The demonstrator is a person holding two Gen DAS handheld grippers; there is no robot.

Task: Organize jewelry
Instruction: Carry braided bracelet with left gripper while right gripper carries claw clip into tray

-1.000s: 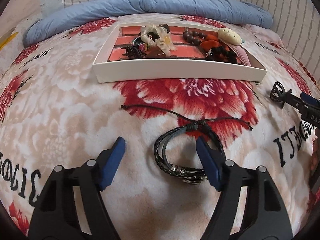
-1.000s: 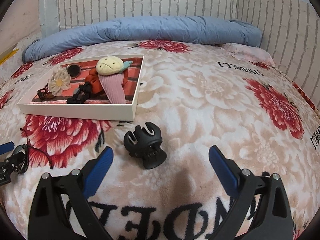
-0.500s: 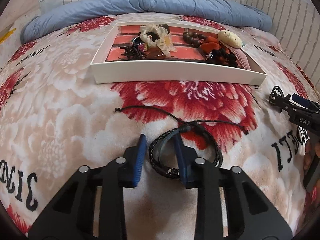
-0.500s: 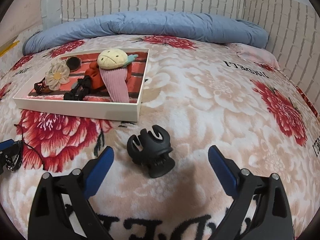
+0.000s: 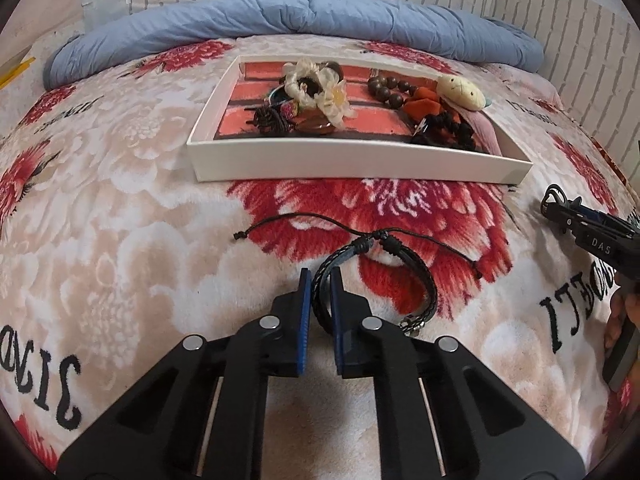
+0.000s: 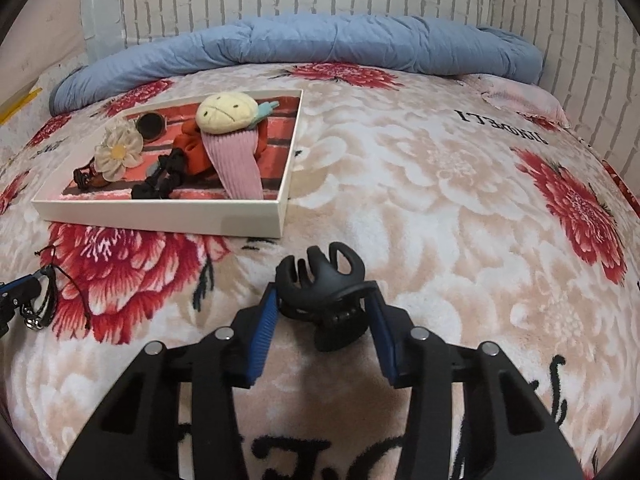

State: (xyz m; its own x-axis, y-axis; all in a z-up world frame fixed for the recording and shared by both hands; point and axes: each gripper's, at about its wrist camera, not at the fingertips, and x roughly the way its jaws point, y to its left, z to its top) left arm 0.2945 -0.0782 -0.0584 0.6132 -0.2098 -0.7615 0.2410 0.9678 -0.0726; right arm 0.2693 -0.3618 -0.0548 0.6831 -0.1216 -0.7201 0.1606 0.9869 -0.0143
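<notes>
Lying on the flowered blanket (image 5: pixel 120 208), the black braided bracelet (image 5: pixel 384 276) is a loop of several leather cords with a metal clasp at its near end and two thin tie strings trailing out to either side. The left gripper (image 5: pixel 319 300) has its blue pads pinched on the loop's left side; its jaws have just been closing and now clamp the cords. The black claw hair clip (image 6: pixel 324 300), matt plastic with curved teeth pointing away, sits between the pads of the right gripper (image 6: pixel 326 320), whose jaws have just been closing and now press on its sides. Beyond both stands the white tray (image 5: pixel 360 164), on the blanket in front of a rolled blue quilt (image 5: pixel 304 16).

The left wrist view alone shows the tray's brown wooden beads (image 5: pixel 388 88) and both cloth flowers (image 5: pixel 316 88); the right wrist view shows the plush-headed pink scrunchie (image 6: pixel 232 136) full length and the clip itself.

A second ago both pairs of jaws stood wide apart, the bracelet and clip lying free between them; neither thing has shifted on the blanket.
</notes>
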